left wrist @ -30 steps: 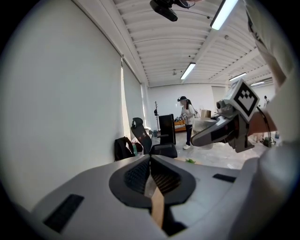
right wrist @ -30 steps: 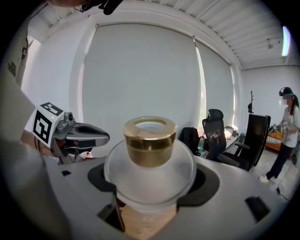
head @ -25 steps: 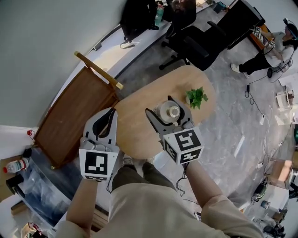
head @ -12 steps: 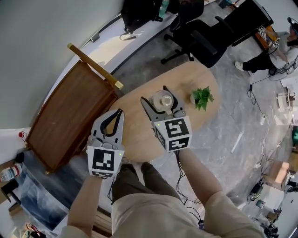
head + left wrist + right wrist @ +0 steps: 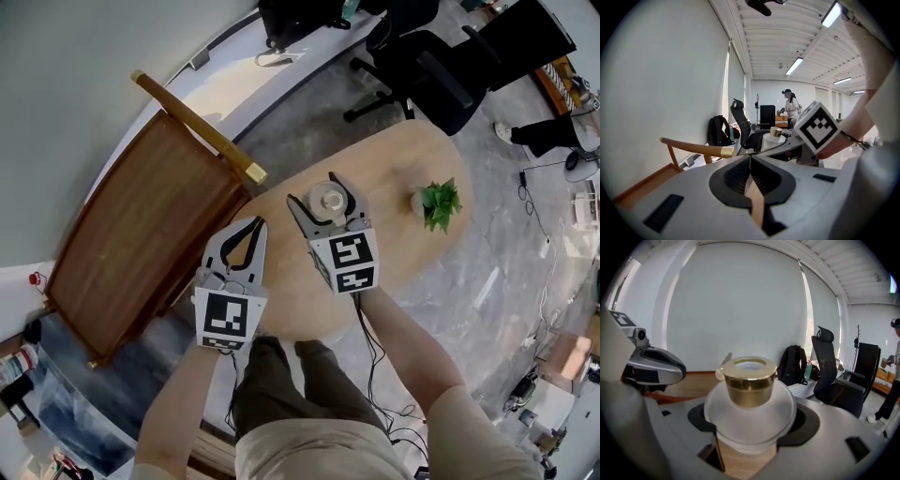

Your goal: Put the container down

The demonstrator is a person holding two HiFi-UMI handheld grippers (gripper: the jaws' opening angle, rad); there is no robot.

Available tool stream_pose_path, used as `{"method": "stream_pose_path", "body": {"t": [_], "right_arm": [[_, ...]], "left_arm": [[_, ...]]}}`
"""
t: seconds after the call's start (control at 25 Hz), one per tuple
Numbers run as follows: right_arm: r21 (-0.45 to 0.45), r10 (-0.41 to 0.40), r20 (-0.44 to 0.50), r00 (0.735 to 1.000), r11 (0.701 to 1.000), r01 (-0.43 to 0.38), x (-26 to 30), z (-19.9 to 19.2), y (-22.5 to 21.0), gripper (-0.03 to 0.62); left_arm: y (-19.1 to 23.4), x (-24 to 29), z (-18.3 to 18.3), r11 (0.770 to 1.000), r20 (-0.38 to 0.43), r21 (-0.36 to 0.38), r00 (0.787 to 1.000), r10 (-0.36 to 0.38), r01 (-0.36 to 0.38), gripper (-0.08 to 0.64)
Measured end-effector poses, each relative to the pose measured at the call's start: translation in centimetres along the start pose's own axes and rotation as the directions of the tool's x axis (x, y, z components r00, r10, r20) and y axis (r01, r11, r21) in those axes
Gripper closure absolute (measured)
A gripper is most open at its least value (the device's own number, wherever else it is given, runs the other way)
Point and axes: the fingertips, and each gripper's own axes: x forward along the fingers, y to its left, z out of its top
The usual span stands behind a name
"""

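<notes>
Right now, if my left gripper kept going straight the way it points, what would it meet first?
Most likely the wooden chair's gold-capped rail, which sits just ahead of the left gripper and slightly to its left. Depth is unclear, so it might pass just beside the cap.

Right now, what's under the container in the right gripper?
Wooden table shows directly below the container. Its base is hidden by its own body, so contact can't be told.
</notes>
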Motion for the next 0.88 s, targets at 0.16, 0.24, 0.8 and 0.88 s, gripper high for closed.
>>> {"method": "stream_pose_path", "body": {"t": [0.16,0.24,0.8,0.88], "right_arm": [[-0.003,0.000,-0.026,1.000,1.000,0.000,3.6,-3.9,0.1,0.259],[0.003,-0.001,-0.034,0.999,1.000,0.001,5.1,-5.7,0.2,0.259],[-0.056,0.068,-0.103,0.992,0.996,-0.074,13.7,-19.1,1.8,0.259],[-0.050,0.073,-0.111,0.991,0.996,-0.079,14.6,-20.4,2.0,0.259]], "left_arm": [[0.6,2.4,-3.6,1.000,-0.008,-0.016,1.000,0.005,-0.005,0.551],[1.1,3.5,-5.6,0.999,-0.014,-0.017,0.999,0.037,-0.037,0.551],[0.5,9.7,-16.9,0.997,-0.033,-0.063,0.998,0.047,-0.049,0.552],[0.8,10.1,-18.2,0.994,-0.033,-0.086,0.997,0.066,-0.068,0.551]]}}
